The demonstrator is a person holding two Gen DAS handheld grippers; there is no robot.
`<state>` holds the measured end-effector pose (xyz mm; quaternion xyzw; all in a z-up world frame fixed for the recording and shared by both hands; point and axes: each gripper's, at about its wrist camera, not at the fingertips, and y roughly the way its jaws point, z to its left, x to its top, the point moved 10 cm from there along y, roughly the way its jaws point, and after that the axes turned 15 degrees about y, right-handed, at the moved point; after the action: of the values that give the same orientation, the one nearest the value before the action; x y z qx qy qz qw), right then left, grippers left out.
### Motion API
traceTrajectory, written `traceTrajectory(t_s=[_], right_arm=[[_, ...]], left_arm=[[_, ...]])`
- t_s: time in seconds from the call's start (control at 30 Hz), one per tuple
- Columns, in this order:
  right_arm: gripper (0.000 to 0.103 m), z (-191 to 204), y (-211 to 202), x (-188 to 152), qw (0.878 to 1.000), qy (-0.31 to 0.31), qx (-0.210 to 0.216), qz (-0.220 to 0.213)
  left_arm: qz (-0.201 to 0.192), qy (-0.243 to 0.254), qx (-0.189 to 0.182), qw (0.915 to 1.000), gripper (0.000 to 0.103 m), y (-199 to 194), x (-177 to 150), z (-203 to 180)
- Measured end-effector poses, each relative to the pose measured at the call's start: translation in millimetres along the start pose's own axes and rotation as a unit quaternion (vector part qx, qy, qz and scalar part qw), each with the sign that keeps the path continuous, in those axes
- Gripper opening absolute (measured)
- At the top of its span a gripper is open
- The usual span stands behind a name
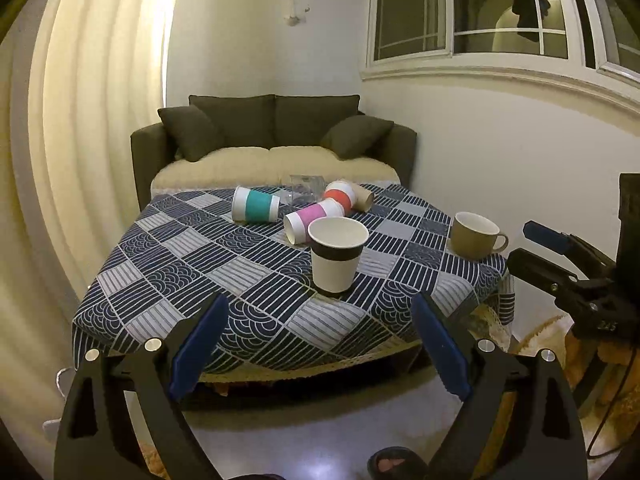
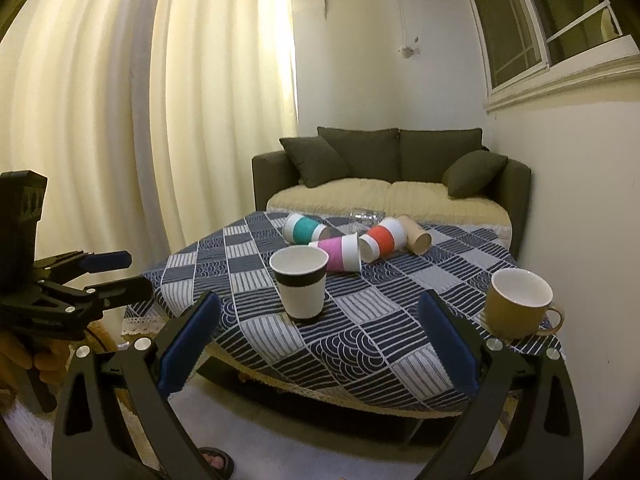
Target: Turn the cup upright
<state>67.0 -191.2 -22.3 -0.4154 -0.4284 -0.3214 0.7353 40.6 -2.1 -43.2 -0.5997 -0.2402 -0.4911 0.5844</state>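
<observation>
A white paper cup with a black band (image 1: 337,256) (image 2: 301,283) stands upright near the middle of the table. Behind it lie a teal-banded cup (image 1: 255,209) (image 2: 305,229), a pink-banded cup (image 1: 314,220) (image 2: 338,254), a red-banded cup (image 1: 341,196) (image 2: 382,242), a plain brown cup (image 1: 363,199) (image 2: 418,239) and a clear glass (image 1: 305,192) (image 2: 365,218), all on their sides. My left gripper (image 1: 320,316) (image 2: 116,272) is open and empty before the table's front edge. My right gripper (image 2: 320,316) (image 1: 528,246) is open and empty too.
A tan mug (image 1: 476,236) (image 2: 518,304) stands upright at the table's right corner. The table carries a blue-and-white patterned cloth (image 1: 200,264) (image 2: 400,320). A dark sofa (image 1: 276,136) (image 2: 400,164) stands behind it, curtains on the left, a wall and window on the right.
</observation>
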Motion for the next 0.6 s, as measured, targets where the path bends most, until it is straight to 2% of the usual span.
traceTrajectory(t_s=[0.6], right_arm=[[0.098,1,-6,7,1.0,0.005,0.002,-0.017]], left_arm=[[-0.029,0.003,0.005,0.9996,0.09,-8,11,-2]])
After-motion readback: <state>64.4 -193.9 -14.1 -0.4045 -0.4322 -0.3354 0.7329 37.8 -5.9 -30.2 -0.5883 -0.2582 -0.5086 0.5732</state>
